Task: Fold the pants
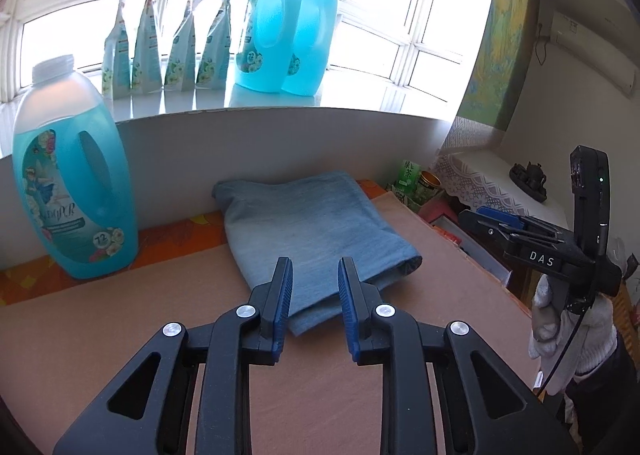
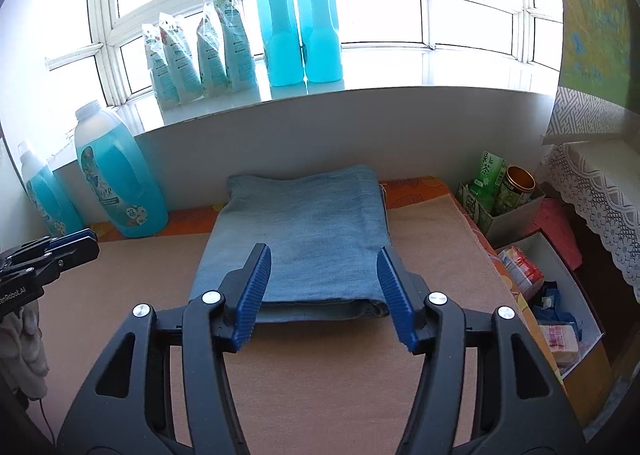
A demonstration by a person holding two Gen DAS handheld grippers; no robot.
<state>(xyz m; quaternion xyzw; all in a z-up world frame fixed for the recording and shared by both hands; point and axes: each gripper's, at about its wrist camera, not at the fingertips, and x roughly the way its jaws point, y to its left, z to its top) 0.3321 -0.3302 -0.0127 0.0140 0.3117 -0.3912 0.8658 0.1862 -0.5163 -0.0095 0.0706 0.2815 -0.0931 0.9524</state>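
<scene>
Folded light-blue denim pants (image 2: pixel 296 239) lie flat on the tan table mat (image 2: pixel 328 371), while the left gripper (image 1: pixel 315 269) and right gripper (image 2: pixel 324 261) hover released, grasping nothing.

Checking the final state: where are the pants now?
Folded pants lie on the tan mat, centre in both views, right of the big blue bottle.

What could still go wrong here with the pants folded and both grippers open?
1. The pants lie folded, and the open right gripper hovers low over their near edge; a forward nudge could drag the top layer and undo the fold.
2. The big detergent bottle stands close to the left of the left gripper; a wide swing might knock it over.
</scene>
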